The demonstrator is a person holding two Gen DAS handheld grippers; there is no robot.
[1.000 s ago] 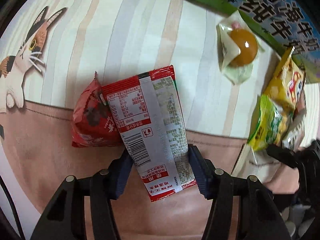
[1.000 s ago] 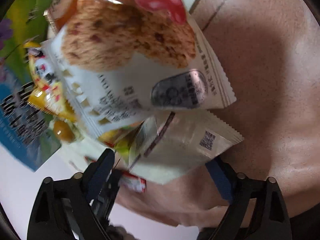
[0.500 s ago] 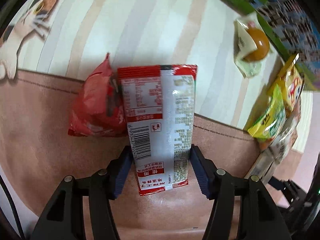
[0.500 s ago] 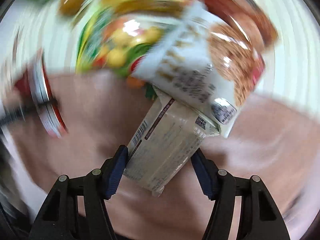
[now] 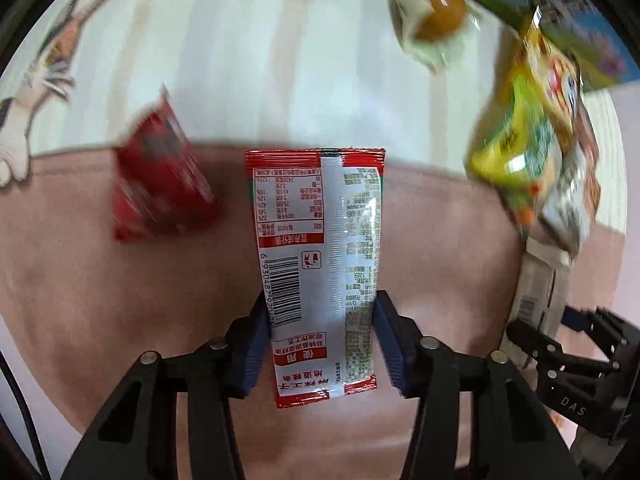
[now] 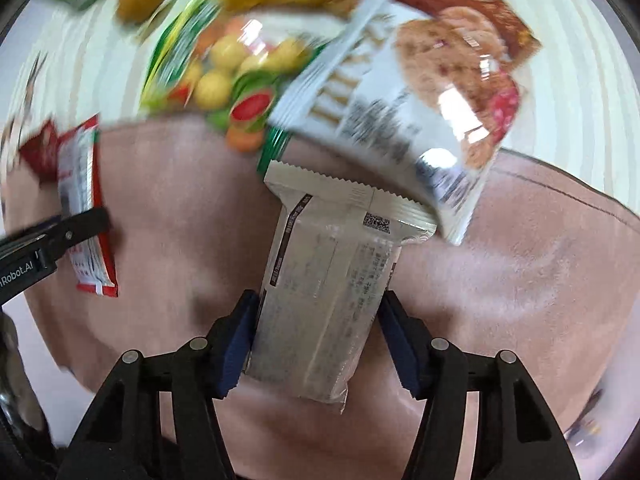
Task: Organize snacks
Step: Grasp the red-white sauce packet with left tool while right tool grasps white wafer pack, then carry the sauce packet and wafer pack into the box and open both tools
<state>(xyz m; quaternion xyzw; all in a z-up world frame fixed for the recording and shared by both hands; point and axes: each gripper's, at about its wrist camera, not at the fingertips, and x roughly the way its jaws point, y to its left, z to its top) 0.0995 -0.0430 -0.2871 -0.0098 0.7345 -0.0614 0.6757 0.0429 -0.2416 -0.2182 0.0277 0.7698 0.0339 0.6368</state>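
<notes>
My left gripper (image 5: 318, 320) points down over the pink cloth (image 5: 100, 300). Its jaws are closing, and the pads press on a red-and-silver sachet (image 5: 316, 248) that hangs between them. A small red packet (image 5: 160, 180) lies to the sachet's left, apart from it. My right gripper (image 6: 318, 320) has closing jaws too, with the pads pressing on a white packet (image 6: 324, 280). That packet's top edge sits under a cookie packet (image 6: 420, 100). A green vegetable-snack packet (image 6: 224, 72) lies beside the cookie packet. The right wrist view shows the red sachet (image 6: 82, 208) at far left.
An orange jelly cup (image 5: 436, 8) lies on the striped cloth (image 5: 240, 60) at the top. A yellow packet (image 5: 556, 72) tops the snack pile at right. A green-and-blue carton (image 5: 580, 40) lies behind it. A cat picture (image 5: 40, 80) marks the far left.
The left gripper has carried the red sachet away from the small red packet, toward the pink cloth. The right gripper has rolled around and its jaws have closed onto the white packet.
</notes>
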